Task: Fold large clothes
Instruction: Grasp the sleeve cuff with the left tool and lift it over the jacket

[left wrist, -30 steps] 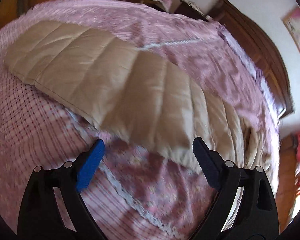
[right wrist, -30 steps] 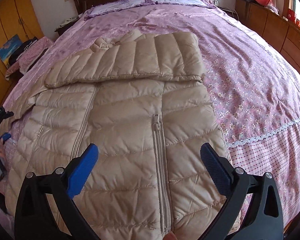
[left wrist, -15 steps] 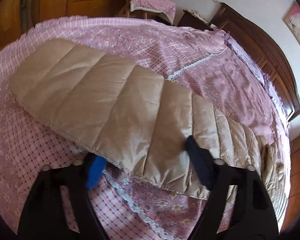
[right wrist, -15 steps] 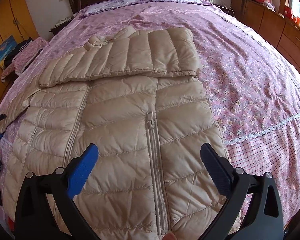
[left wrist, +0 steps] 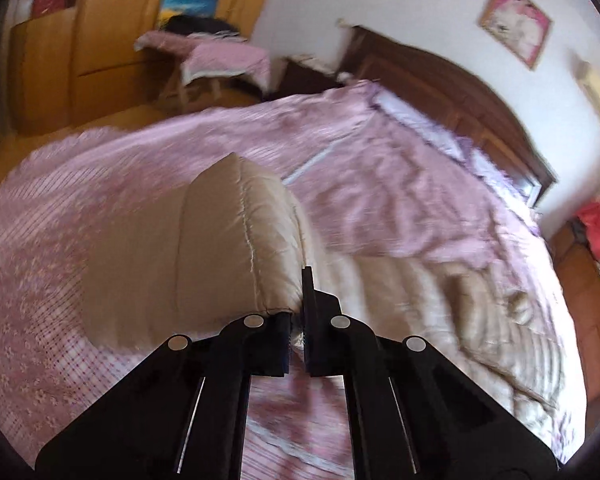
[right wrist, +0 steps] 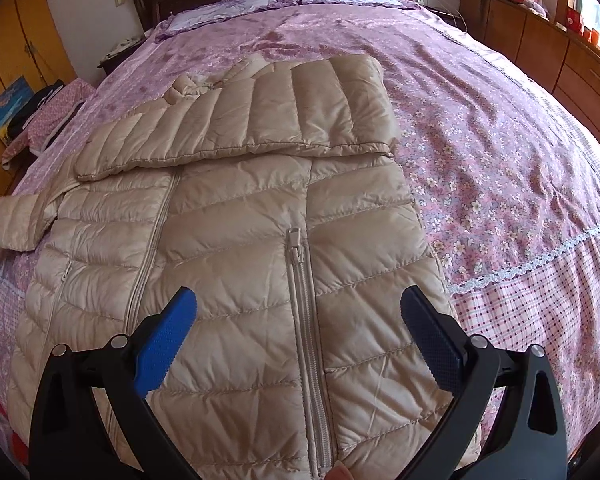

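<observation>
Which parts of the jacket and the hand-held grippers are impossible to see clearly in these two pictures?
- Left wrist view: the pads of the left hand-held gripper are hidden by the pinched sleeve; motion blur smears the jacket body.
- Right wrist view: the jacket hem is cut off by the bottom edge and covered by the open right hand-held gripper.
- Right wrist view: the left hand-held gripper is almost entirely cut off at the left edge.

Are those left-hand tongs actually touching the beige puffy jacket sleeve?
Touching. The left wrist view shows the left tongs shut on the sleeve's edge, which bunches up between the pads.
</observation>
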